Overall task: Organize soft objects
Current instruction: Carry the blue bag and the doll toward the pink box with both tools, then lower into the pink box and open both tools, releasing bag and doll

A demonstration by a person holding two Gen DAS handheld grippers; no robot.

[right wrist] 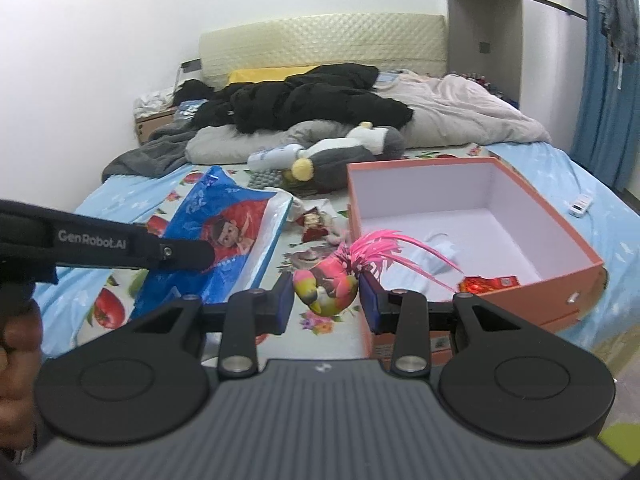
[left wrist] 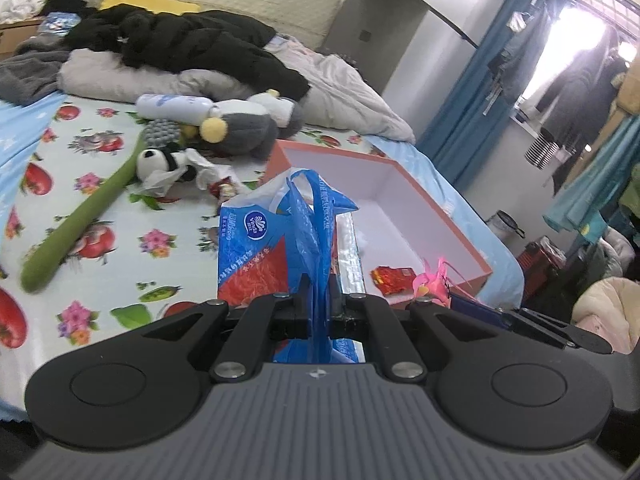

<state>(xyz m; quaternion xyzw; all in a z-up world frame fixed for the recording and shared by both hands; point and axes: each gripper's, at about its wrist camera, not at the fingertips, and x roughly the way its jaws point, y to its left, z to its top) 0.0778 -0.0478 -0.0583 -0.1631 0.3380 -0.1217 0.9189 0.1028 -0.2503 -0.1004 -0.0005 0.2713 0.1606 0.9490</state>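
My left gripper (left wrist: 319,306) is shut on the blue handle of a blue-and-red tissue pack (left wrist: 256,256) and holds it up beside the orange box (left wrist: 436,196). The pack also shows in the right wrist view (right wrist: 228,236), with the left gripper's body in front of it. My right gripper (right wrist: 326,300) is shut on a pink toy with spiky pink hair (right wrist: 332,280), just left of the orange box (right wrist: 560,220). The box holds a red packet (right wrist: 490,283) and a pale blue face mask (right wrist: 438,252).
On the flowered bed sheet (left wrist: 100,200) lie a green plush stick (left wrist: 80,216), a panda toy (left wrist: 160,160), a grey penguin plush (left wrist: 244,128), a white bottle (left wrist: 172,106) and crumpled wrappers (right wrist: 314,222). Black clothes (right wrist: 312,100) and a grey quilt (right wrist: 460,116) lie behind.
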